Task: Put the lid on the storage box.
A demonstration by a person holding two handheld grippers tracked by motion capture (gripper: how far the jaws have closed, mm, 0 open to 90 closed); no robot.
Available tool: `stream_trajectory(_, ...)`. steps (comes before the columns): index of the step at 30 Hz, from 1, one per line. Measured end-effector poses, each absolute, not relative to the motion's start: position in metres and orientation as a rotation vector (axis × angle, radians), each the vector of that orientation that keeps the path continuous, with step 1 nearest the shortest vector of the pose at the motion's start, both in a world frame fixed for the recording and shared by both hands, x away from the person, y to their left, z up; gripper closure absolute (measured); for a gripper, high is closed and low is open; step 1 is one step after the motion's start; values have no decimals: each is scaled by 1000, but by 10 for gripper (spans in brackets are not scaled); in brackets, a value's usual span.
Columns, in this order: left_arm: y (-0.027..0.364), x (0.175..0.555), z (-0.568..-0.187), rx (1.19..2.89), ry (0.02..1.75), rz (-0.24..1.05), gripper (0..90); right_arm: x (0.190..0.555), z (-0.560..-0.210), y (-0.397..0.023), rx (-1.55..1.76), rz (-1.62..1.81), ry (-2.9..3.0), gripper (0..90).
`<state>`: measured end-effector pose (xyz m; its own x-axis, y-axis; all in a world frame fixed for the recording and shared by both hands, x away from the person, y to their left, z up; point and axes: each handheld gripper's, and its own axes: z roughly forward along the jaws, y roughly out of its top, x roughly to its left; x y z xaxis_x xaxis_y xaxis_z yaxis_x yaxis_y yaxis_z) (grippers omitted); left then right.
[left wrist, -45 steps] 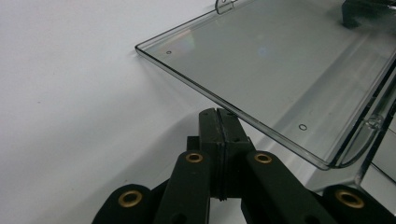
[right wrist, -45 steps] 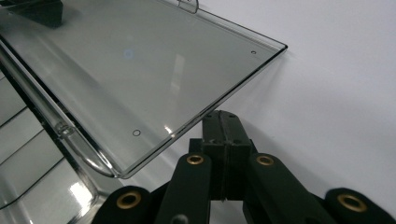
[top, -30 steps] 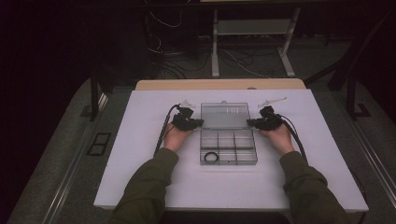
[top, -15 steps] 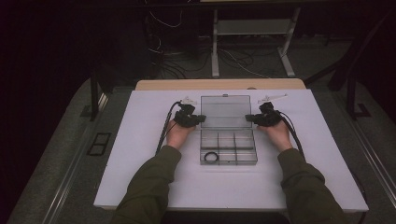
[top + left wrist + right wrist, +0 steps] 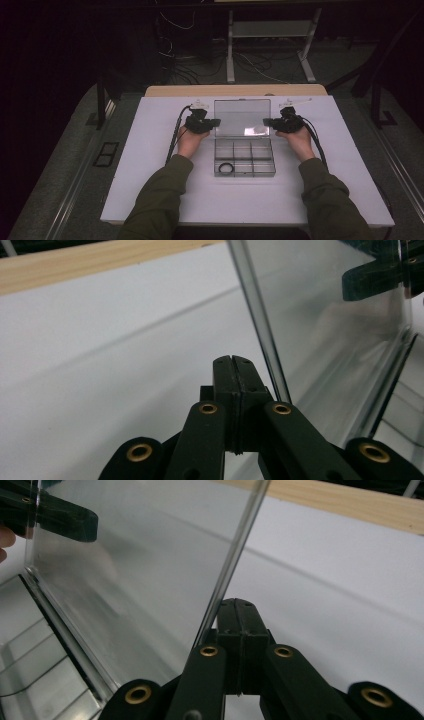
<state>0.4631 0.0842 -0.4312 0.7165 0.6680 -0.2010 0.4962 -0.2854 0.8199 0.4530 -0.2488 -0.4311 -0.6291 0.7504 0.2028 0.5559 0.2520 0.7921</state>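
On the white bench (image 5: pixel 150 190) in a dark room, closed, empty left tongs (image 5: pixel 216 122) and right tongs (image 5: pixel 266 121) flank the clear plastic compartment box's raised lid (image 5: pixel 242 117).

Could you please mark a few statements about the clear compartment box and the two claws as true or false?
1. The lid of the clear box is raised open. True.
2. The left claw is wide open. False: its jaws are shut together.
3. A black ring lies in a near-left compartment. True.
4. The right claw sits at the box's near edge. False: it is beside the lid's side edge.
5. The box stands on a white table. True.
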Motion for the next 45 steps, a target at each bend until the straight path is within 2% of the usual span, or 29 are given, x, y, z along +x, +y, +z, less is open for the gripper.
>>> stream_trajectory(23,91,453,-405,1888,850,258,883,444,-405,-251,1163,1418,2257,896)
stream_trajectory(30,110,446,-396,1885,856,287,826,442,-402,-252,1156,1434,2252,896)
stream_trajectory(37,124,431,-385,1874,835,297,715,440,-400,-252,1157,1432,2255,896)
stream_trajectory(42,122,425,-378,1866,787,268,620,439,-398,-252,1146,1437,2255,895)
stream_trajectory(45,120,424,-376,1852,779,276,613,437,-396,-253,1151,1436,2249,896)
